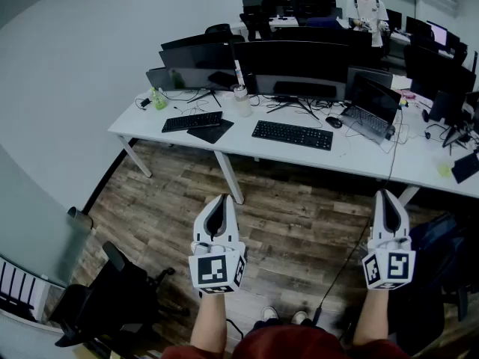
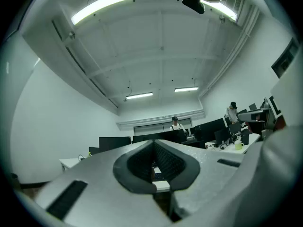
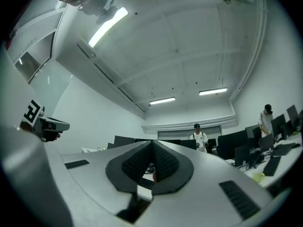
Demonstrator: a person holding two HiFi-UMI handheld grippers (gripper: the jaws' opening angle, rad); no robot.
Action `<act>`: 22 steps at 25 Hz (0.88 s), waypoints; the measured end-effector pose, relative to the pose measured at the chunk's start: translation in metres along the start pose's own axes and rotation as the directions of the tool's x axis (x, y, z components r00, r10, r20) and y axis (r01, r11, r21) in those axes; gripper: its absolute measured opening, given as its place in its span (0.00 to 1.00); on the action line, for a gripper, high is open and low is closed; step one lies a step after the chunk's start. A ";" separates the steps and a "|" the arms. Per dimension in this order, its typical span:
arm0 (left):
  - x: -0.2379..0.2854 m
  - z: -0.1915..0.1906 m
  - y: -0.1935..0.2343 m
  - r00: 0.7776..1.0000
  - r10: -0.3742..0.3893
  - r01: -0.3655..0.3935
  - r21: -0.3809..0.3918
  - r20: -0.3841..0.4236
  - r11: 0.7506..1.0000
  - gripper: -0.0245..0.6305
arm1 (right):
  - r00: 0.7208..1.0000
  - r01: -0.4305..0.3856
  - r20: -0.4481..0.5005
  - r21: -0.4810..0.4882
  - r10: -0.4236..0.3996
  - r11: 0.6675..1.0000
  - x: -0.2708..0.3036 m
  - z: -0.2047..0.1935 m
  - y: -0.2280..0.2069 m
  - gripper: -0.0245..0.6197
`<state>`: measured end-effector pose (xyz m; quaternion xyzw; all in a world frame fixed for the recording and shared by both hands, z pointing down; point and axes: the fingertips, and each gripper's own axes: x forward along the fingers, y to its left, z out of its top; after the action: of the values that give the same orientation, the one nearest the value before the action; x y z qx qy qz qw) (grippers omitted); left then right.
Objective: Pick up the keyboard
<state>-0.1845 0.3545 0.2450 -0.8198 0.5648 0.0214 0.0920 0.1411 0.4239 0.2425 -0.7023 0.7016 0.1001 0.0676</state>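
while both forearms reach out low over the floor, the left gripper [image 1: 218,199] and the right gripper [image 1: 387,194] are held side by side, well apart, aimed at the far surface and tipped slightly upward. each one's jaws are pressed together with nothing between them, and both hang well short of the surface.

the keyboard [image 1: 293,134], black, lies flat and keys up on the white surface [image 1: 247,148], far ahead and between the two grippers. its long axis runs left to right along the surface, the right end a little nearer.

a second keyboard [image 1: 192,121] lies further left and an open laptop [image 1: 368,111] just to the right, with dark monitors [image 1: 299,66] behind them. the floor [image 1: 299,223] is wood plank, an office chair [image 1: 112,298] stands near left by a plain wall, and a person [image 1: 368,10] stands among more desks at the far end.
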 end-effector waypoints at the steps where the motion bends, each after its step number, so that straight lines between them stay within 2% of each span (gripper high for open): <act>1: 0.000 0.000 -0.004 1.000 0.001 -0.001 -0.001 0.000 1.000 0.05 | 1.000 -0.001 0.002 0.006 0.001 1.000 -0.001 -0.001 -0.004 0.05; 12: -0.010 -0.005 -0.048 0.999 0.027 -0.026 0.030 -0.025 0.999 0.05 | 0.999 -0.035 -0.005 0.051 0.035 0.998 -0.015 -0.015 -0.032 0.05; 22: -0.013 -0.027 -0.066 0.996 0.053 -0.050 0.034 -0.077 0.998 0.05 | 0.996 -0.060 -0.066 0.098 0.066 0.993 -0.016 -0.043 -0.039 0.05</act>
<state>-0.1300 0.3840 0.2818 -0.8036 0.5891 -0.0172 0.0827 0.1816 0.4298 0.2869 -0.6787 0.7293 0.0439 0.0739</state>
